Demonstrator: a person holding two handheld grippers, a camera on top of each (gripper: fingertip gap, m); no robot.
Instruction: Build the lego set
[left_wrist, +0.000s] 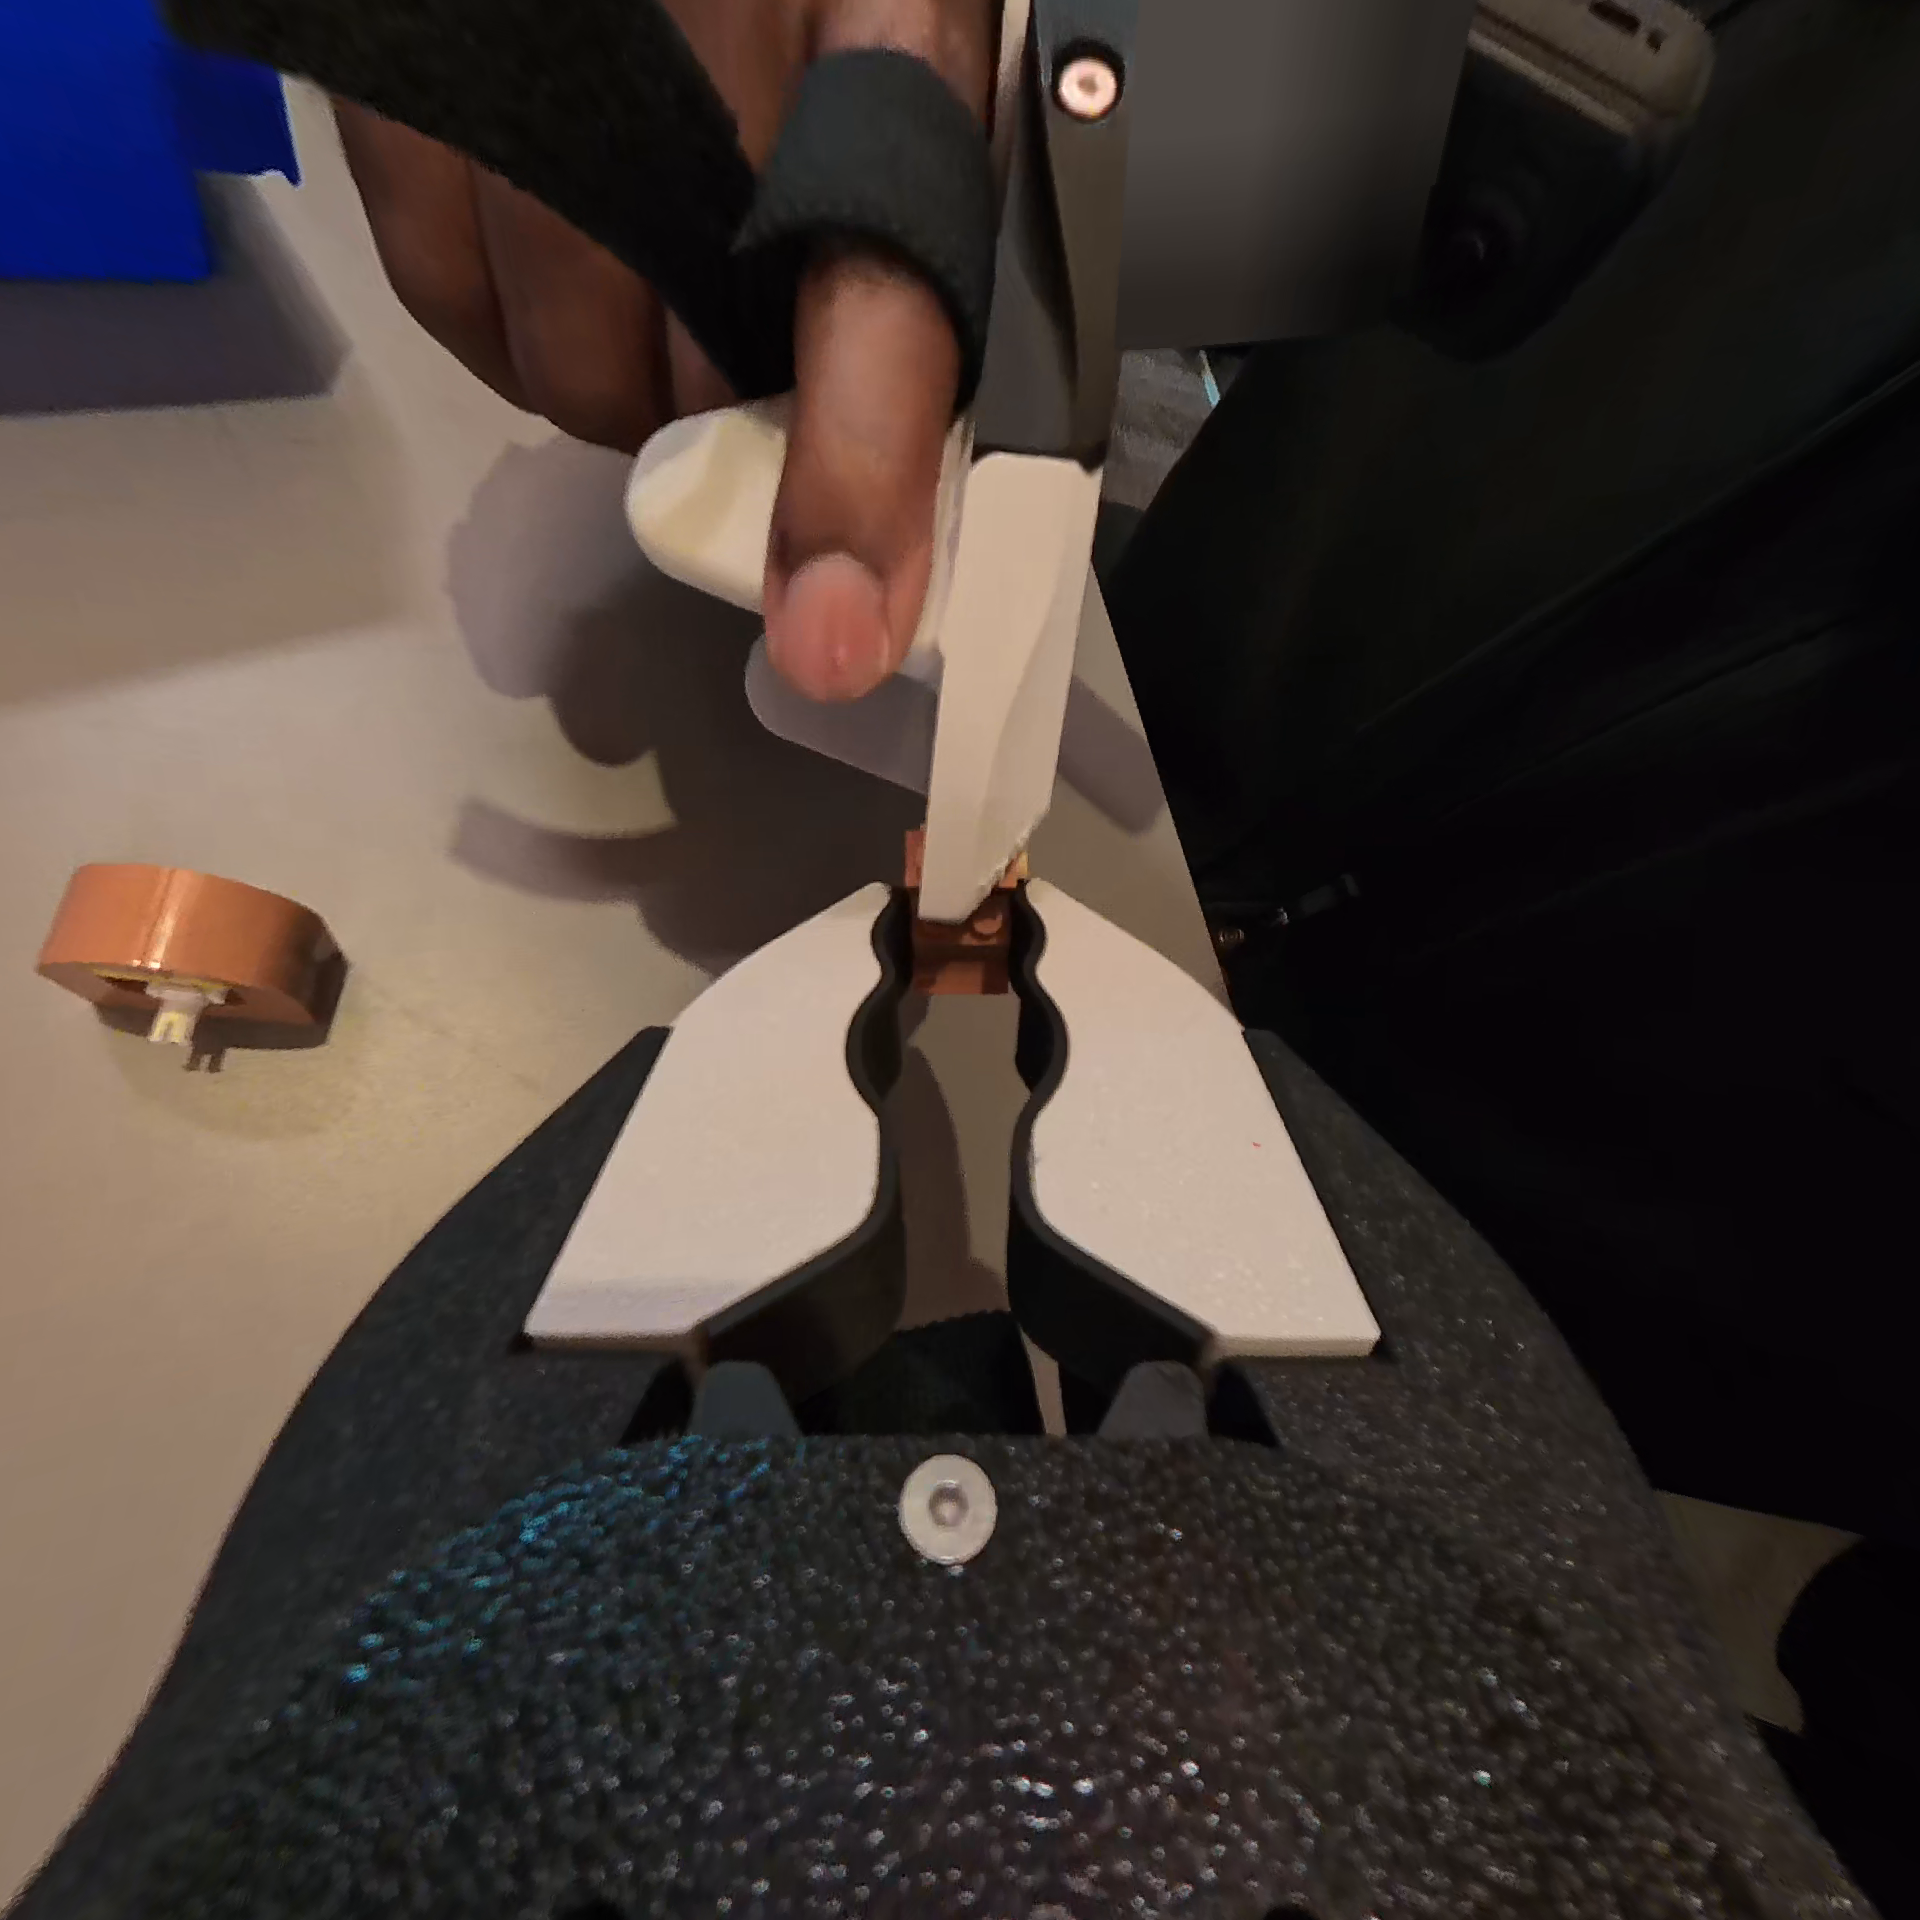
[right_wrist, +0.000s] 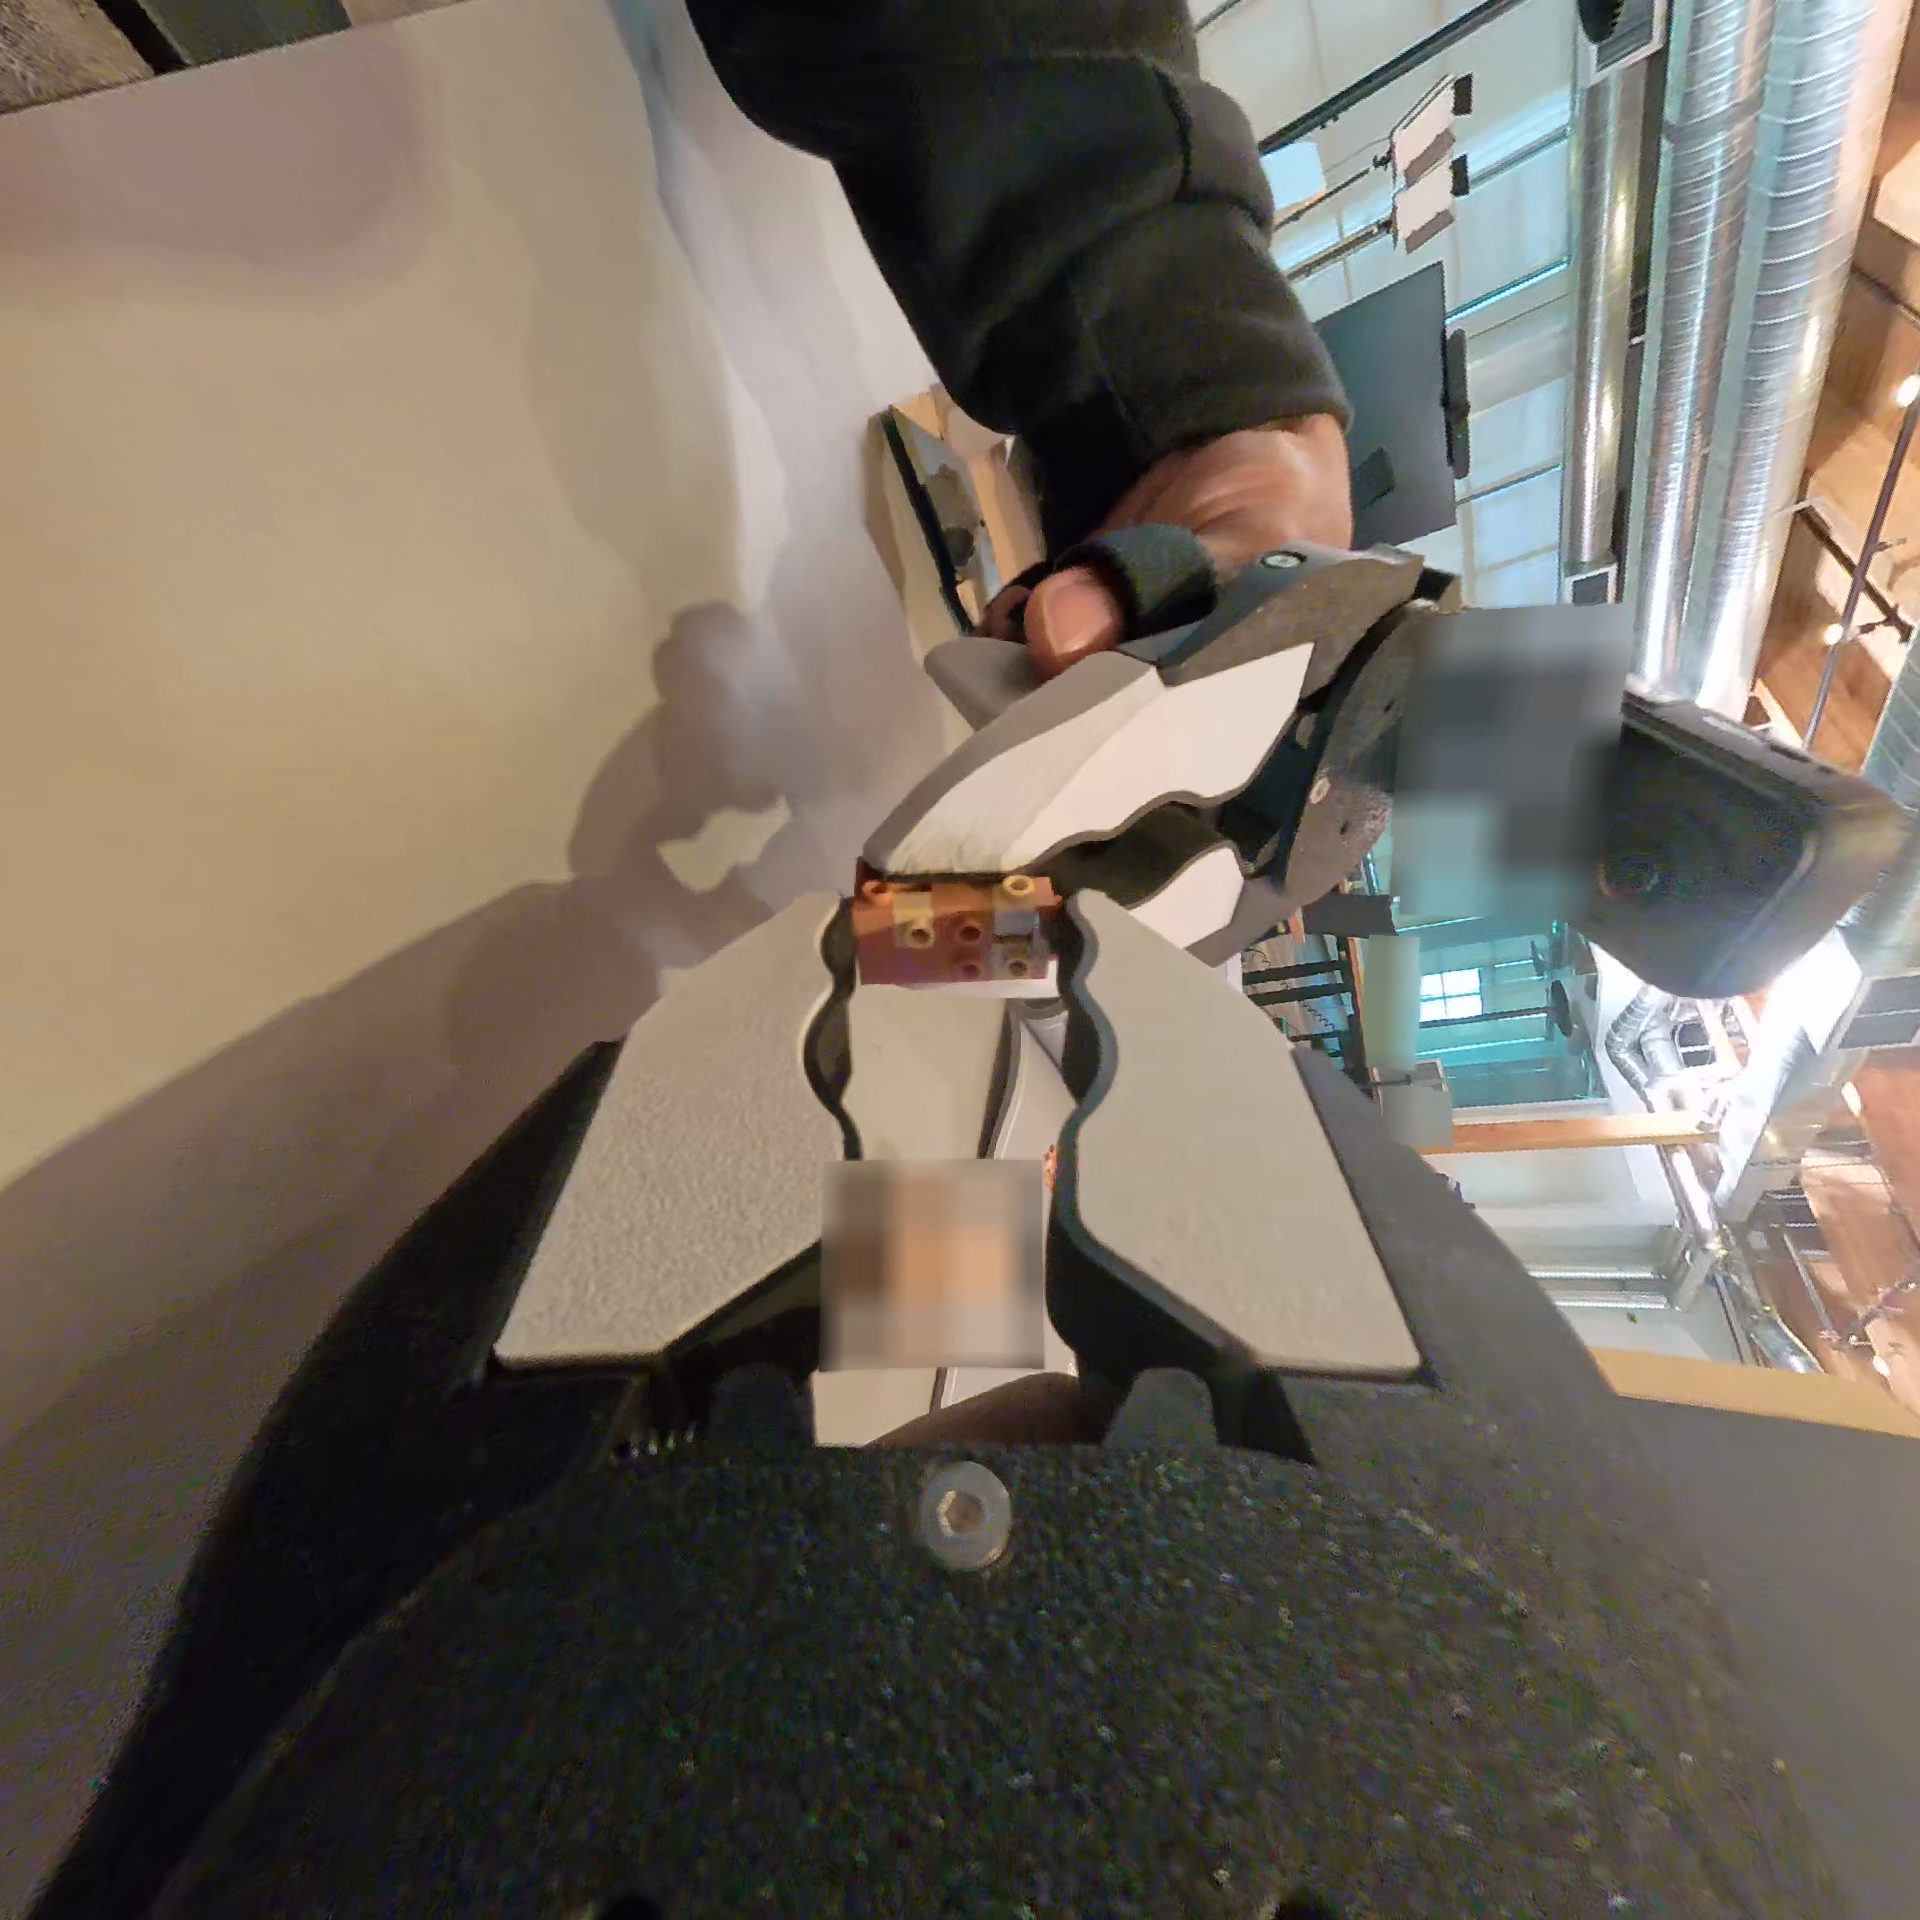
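1. Here, above a pale table (left_wrist: 312, 675), two hand-held grippers meet on one small block of toy bricks (right_wrist: 935, 951), built of brown, tan and grey pieces with its studs showing in the right wrist view.
2. The right gripper (right_wrist: 956, 940) is clamped on the block lengthwise. One dark pad sits against the brown end and the other against the grey end, so the block's long axis runs straight across from finger to finger.
3. The left gripper (left_wrist: 961, 935) is closed on the same block across its narrow dimension. The brown face fills the slot at its tips, and both pads are against it.
4. The two grips cross at roughly a right angle. In the left wrist view, a white finger (left_wrist: 997, 675) of the right gripper comes down edge-on from above onto the block. In the right wrist view, the left gripper's fingers (right_wrist: 1091, 769) come in from the upper right, one over the block's far edge and one beneath it.
5. The block is off the table, right at both sets of fingertips, and neither gripper is nearer to it than the other.
6. A thumb (left_wrist: 831, 582) rests on the right gripper's finger lever, and a dark sleeve (right_wrist: 1039, 208) leads to the hand (right_wrist: 1143, 561) working the left gripper.
7. Well to the left lies a brown round part (left_wrist: 187, 956) with a pale hub, and a blue object (left_wrist: 104, 135) sits at the far edge.
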